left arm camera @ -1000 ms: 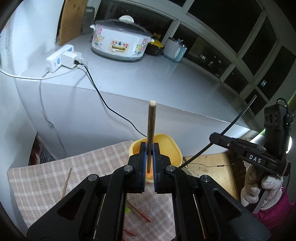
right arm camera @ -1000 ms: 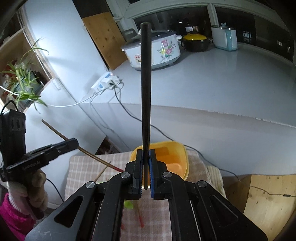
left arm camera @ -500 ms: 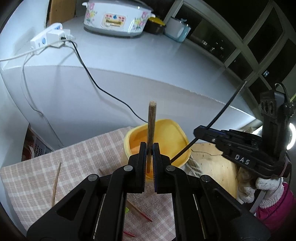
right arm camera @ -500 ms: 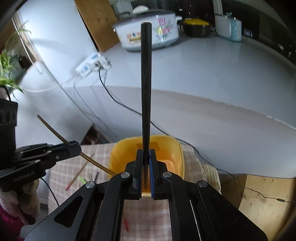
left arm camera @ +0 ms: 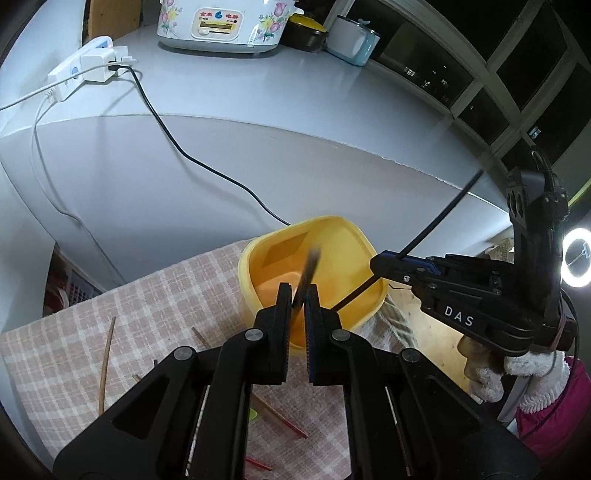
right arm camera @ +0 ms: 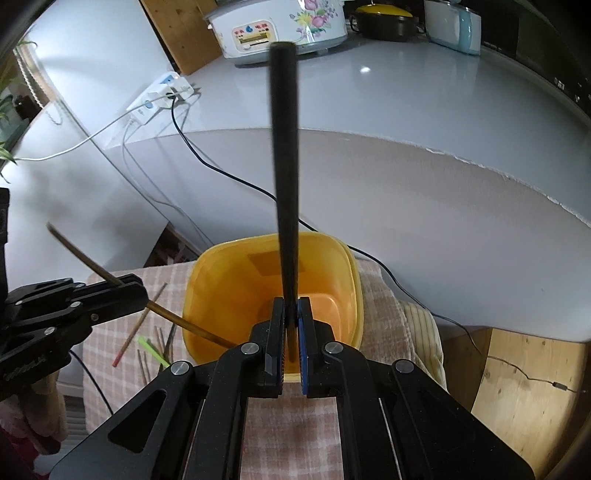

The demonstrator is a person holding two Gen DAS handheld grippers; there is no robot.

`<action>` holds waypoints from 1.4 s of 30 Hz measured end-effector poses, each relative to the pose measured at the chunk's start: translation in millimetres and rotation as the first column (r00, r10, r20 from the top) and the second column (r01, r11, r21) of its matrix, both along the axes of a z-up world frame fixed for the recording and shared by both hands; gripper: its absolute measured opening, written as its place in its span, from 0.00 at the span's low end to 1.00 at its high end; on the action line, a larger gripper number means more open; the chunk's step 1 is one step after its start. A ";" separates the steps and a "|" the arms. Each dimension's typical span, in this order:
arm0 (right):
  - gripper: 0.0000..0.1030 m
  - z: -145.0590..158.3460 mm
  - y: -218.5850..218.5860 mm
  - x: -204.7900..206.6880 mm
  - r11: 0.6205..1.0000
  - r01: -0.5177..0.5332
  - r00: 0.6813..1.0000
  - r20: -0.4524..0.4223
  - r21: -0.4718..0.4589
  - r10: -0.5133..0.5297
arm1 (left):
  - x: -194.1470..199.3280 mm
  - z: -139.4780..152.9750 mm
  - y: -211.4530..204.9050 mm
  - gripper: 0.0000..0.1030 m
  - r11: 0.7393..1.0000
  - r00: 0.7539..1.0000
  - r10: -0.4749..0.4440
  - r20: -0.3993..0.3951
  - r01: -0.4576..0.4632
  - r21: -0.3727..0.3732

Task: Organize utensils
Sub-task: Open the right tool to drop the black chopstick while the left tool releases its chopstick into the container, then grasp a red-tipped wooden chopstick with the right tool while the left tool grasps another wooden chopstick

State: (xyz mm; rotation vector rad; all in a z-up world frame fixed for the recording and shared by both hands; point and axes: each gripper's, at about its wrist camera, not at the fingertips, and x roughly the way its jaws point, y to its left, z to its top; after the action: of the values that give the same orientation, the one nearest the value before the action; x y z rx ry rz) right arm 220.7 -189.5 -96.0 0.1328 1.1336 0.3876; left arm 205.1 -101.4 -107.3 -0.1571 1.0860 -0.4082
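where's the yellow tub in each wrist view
Left wrist: the yellow tub sits just right of centre, behind the left gripper.
Right wrist: the yellow tub sits at lower centre, behind the right gripper.
Shared landmark: the floral cooker at the top of both.

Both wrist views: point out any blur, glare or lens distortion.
Left wrist view: brown chopstick is motion-smeared, ring light glares at right, counter edge bows. Right wrist view: black chopstick is slightly soft, a small highlight spots the counter, corners vignette dark.
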 end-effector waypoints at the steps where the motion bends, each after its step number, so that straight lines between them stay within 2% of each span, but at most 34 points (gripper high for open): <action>1: 0.05 0.1 -0.7 -0.9 1.000 0.004 1.000 -0.001 -0.004 -0.004 | -1.3 0.4 0.8 0.08 1.000 1.000 0.002 0.001 -0.002 0.000; 2: 0.05 0.5 -0.7 -1.5 1.000 0.007 1.000 -0.005 -0.005 -0.007 | -2.4 1.1 1.6 0.13 1.000 1.000 0.005 0.001 -0.005 0.001; 4: 0.07 1.1 -1.9 -3.1 1.000 0.012 1.000 -0.010 0.001 -0.012 | -6.0 2.9 3.6 0.16 1.000 1.000 0.007 0.006 -0.007 0.000; 7: 0.15 4.7 -3.8 -6.6 1.000 0.022 1.000 -0.003 0.006 -0.022 | -11.7 7.3 7.1 0.16 1.000 1.000 0.009 0.017 -0.009 0.004; 12: 0.15 14.3 -10.8 -16.4 0.999 0.043 0.999 0.018 0.025 -0.043 | -23.0 18.9 24.1 0.16 0.999 0.998 0.040 0.045 -0.040 -0.008; 16: 0.15 24.3 -15.8 -29.0 0.998 0.056 0.997 0.044 0.043 -0.058 | -35.6 29.6 50.3 0.16 0.997 0.994 0.077 0.077 -0.078 0.011; 23: 0.15 34.4 -15.8 -53.5 0.991 0.045 0.997 0.055 0.122 -0.052 | -65.7 37.1 117.1 0.16 0.977 0.972 0.201 0.120 -0.208 0.041; 28: 0.15 39.3 -6.9 -68.1 0.987 0.011 0.998 0.062 0.160 -0.022 | -86.8 23.7 161.7 0.16 0.954 0.955 0.283 0.084 -0.290 0.080; 33: 0.15 39.3 11.2 -86.4 0.987 -0.047 0.997 0.064 0.151 0.038 | -106.8 6.0 194.4 0.16 0.931 0.937 0.346 0.038 -0.348 0.111; 39: 0.15 7.6 42.2 -102.7 0.984 -0.114 0.993 -0.022 0.136 0.118 | -115.5 -25.2 207.6 0.16 0.935 0.941 0.336 -0.037 -0.328 0.135; 42: 0.15 -16.9 60.4 -104.8 0.987 -0.140 0.988 -0.060 0.081 0.145 | -110.6 -46.1 204.7 0.16 0.943 0.947 0.313 -0.077 -0.300 0.144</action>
State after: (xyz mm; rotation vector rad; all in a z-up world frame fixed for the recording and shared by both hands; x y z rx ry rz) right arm 115.8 -129.1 -112.9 0.1328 1.1970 0.5579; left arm 94.5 103.2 -153.4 -0.2288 1.1605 -0.0479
